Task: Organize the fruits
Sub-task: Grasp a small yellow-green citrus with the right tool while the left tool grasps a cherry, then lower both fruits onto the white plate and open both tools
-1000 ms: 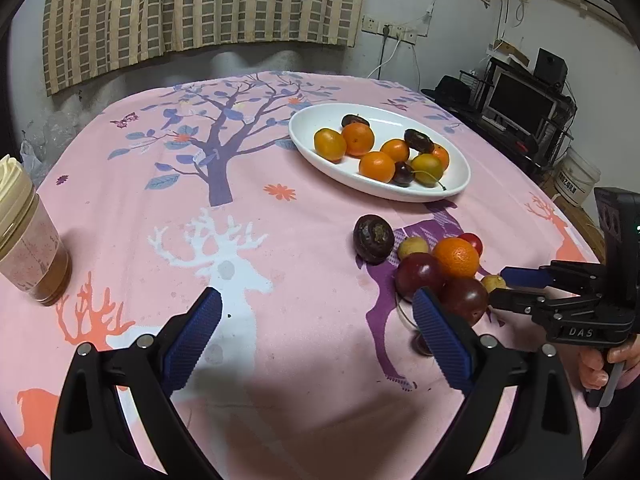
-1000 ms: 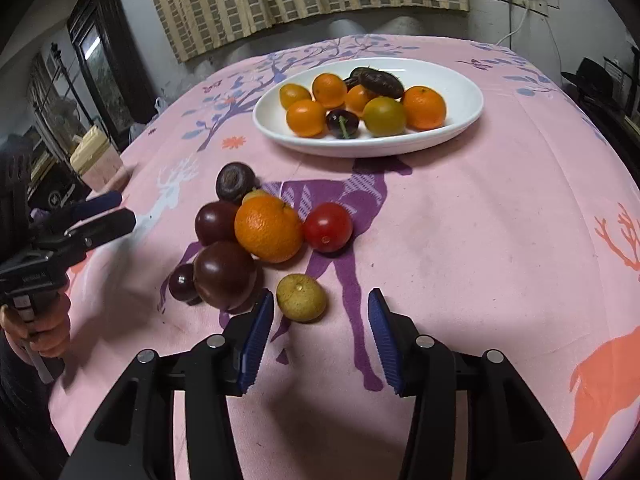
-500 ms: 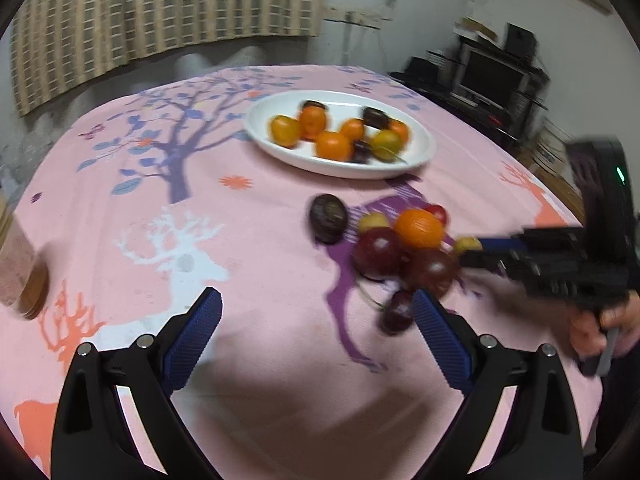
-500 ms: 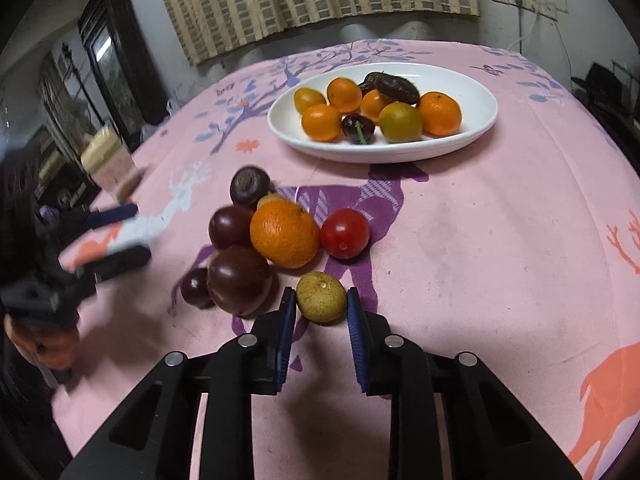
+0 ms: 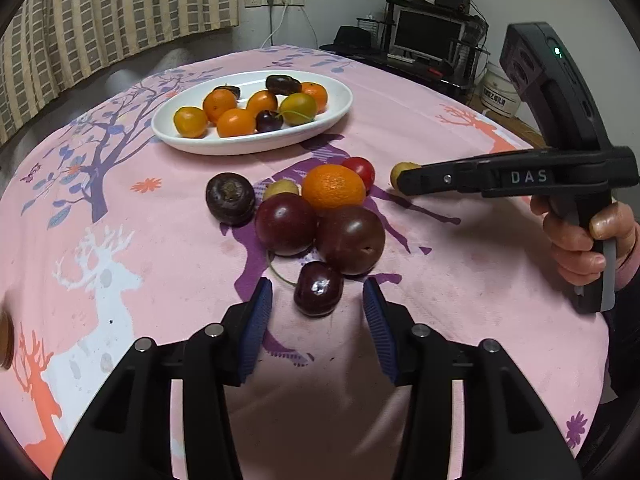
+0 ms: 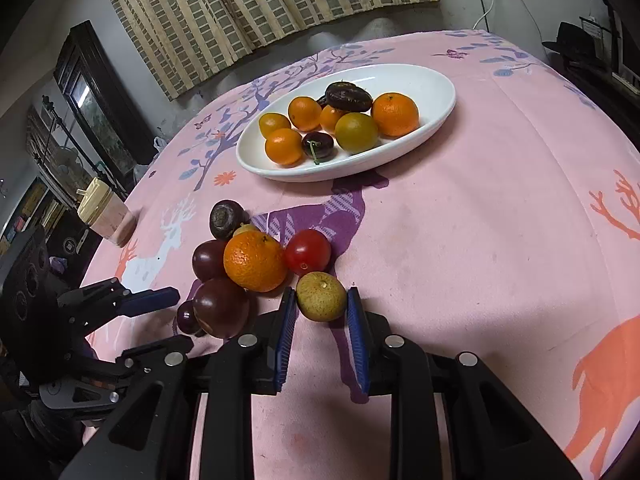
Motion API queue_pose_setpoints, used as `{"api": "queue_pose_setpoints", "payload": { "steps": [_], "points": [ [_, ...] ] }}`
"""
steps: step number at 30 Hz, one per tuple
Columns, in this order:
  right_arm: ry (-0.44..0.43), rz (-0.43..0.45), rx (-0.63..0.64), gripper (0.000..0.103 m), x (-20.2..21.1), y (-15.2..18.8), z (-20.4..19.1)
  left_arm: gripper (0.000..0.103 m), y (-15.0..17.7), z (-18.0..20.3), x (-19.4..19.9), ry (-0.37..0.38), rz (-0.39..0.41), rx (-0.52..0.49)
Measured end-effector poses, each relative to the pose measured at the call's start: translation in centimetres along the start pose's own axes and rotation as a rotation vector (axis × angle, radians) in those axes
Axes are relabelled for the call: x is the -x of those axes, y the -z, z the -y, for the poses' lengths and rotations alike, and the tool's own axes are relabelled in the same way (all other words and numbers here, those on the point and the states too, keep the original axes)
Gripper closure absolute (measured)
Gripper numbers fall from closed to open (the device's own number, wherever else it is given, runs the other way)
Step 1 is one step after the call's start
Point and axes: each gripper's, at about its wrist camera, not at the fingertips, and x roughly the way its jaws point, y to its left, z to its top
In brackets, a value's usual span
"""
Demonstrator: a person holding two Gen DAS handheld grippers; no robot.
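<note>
A dark cherry [image 5: 319, 294] with a thin stem lies on the pink cloth at the near side of a fruit pile. My left gripper [image 5: 317, 286] straddles it; the jaws are closing, with gaps still showing on both sides. The pile holds two plums [image 5: 350, 240], an orange [image 5: 333, 187], a cherry tomato [image 5: 360, 170] and a dark round fruit [image 5: 230, 198]. My right gripper [image 6: 321, 293] is shut on a small yellow-brown fruit [image 6: 320, 302] that rests on the cloth beside the tomato [image 6: 308, 252]. A white oval plate [image 6: 440, 112] farther back holds several oranges, dark fruits and a cherry.
A cup with a cream lid [image 6: 102, 212] stands near the table's left edge. A person's hand [image 5: 580, 240] grips the right tool's handle. A monitor on a shelf [image 5: 428, 36] and a bucket stand beyond the table's far right edge.
My left gripper came in toward the fruit pile and its wide jaws narrowed around the cherry. The right gripper's jaws closed onto the small yellow-brown fruit.
</note>
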Motion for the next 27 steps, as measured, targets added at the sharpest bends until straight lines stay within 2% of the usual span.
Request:
{"api": "queue_pose_setpoints", "payload": {
  "steps": [6,14,18,22,27],
  "points": [
    [-0.002,0.000,0.000,0.076,0.0,0.0,0.0,0.076,-0.1,0.0,-0.8,-0.015,-0.022,-0.011],
    [0.035,-0.007,0.034,0.077,-0.3,0.0,-0.2,0.076,0.1,-0.3,-0.6,0.003,-0.023,0.009],
    [0.087,-0.040,0.071,0.076,-1.2,0.2,-0.5,0.076,0.4,-0.2,-0.2,-0.009,-0.016,0.009],
    [0.110,-0.032,0.101,0.077,-1.3,0.3,-1.0,0.076,0.6,-0.6,0.4,-0.004,-0.009,0.034],
    [0.099,-0.004,0.093,0.078,-0.6,0.3,-1.0,0.076,1.1,-0.8,1.4,0.007,0.004,0.070]
  ]
}}
